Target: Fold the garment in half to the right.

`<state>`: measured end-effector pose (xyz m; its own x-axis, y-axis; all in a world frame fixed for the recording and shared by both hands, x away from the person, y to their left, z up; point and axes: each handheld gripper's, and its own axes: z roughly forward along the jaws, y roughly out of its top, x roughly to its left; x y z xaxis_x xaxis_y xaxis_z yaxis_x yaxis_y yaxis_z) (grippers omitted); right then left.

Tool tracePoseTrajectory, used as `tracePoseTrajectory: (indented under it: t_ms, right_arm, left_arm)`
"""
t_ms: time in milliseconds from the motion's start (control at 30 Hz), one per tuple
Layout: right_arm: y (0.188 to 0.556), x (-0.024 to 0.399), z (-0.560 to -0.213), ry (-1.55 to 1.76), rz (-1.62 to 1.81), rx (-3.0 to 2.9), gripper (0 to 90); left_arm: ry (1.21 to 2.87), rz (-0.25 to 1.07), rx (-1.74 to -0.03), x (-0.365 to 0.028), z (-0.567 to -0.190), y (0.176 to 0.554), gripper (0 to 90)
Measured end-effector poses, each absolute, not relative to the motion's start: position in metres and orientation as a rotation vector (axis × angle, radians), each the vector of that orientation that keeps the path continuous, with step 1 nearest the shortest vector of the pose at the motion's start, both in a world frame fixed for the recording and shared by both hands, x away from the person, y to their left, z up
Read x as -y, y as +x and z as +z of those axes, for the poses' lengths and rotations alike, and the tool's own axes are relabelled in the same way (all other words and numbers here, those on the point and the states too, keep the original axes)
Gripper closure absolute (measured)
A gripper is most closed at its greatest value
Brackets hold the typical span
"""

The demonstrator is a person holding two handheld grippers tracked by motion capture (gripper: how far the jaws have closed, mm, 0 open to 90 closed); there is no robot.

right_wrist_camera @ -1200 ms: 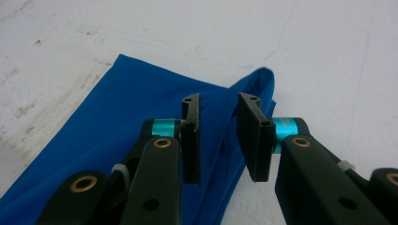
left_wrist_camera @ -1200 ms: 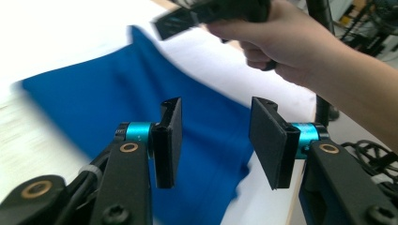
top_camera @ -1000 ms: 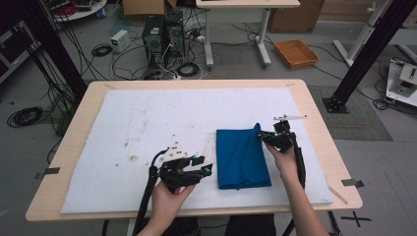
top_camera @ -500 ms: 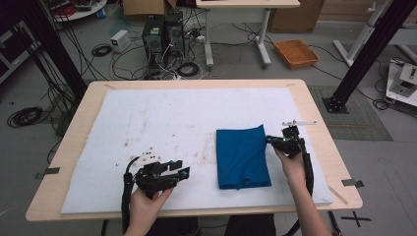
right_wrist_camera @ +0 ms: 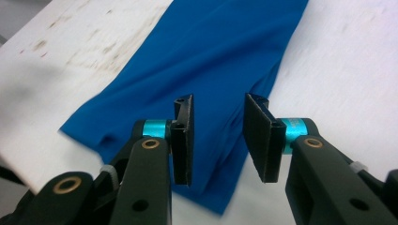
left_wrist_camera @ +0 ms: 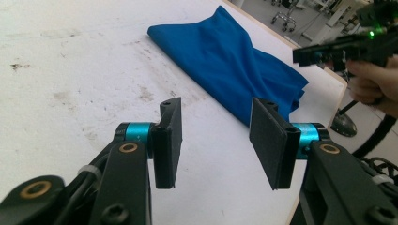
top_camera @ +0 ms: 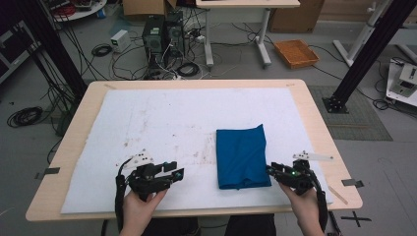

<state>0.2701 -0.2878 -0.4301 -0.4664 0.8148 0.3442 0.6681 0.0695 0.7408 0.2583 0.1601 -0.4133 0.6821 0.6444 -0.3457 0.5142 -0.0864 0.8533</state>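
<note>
The only thing in your way on the white mat is the folded blue cloth, lying right of centre near the table's front edge. You can pass freely across the far half and the whole left half. Your right gripper sits just beside the cloth's front right corner; your left gripper is well apart.
</note>
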Motion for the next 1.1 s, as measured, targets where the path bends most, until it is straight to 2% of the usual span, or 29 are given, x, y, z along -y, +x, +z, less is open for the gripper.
tracePoseTrajectory:
  t_ms: [67, 167, 233, 467, 600, 700, 733, 933, 1100]
  right_arm:
    - [0.266, 0.285, -0.435, 1.518, 1.319, -2.192, 69.4]
    - [0.263, 0.284, -0.441, 1.504, 1.251, -2.223, 87.4]
    - [0.26, 0.288, -0.441, 1.5, 1.243, -2.223, 88.2]
    - [0.247, 0.299, -0.44, 1.518, 1.247, -2.202, 87.6]
    - [0.249, 0.302, -0.444, 1.537, 1.219, -2.205, 81.6]
    - [0.253, 0.303, -0.438, 1.516, 1.242, -2.178, 74.1]
    - [0.256, 0.303, -0.434, 1.514, 1.248, -2.166, 74.1]
    - [0.308, 0.294, -0.41, 1.497, 1.264, -2.069, 72.0]
    - [0.361, 0.284, -0.407, 1.472, 1.283, -2.029, 66.9]
  left_arm:
    - [1.743, 0.139, -0.931, -0.159, -0.413, 0.258, 54.3]
    - [1.748, 0.135, -0.924, -0.158, -0.413, 0.257, 54.2]
    - [1.75, 0.136, -0.927, -0.158, -0.413, 0.257, 54.2]
    - [1.748, 0.132, -0.934, -0.16, -0.414, 0.258, 54.2]
    - [1.755, 0.125, -0.926, -0.158, -0.414, 0.258, 53.5]
    - [1.758, 0.125, -0.919, -0.158, -0.415, 0.259, 52.6]
    - [1.761, 0.133, -0.92, -0.158, -0.414, 0.259, 52.1]
    - [1.76, 0.18, -0.912, -0.163, -0.414, 0.261, 49.1]
    - [1.773, 0.24, -0.898, -0.168, -0.417, 0.266, 45.3]
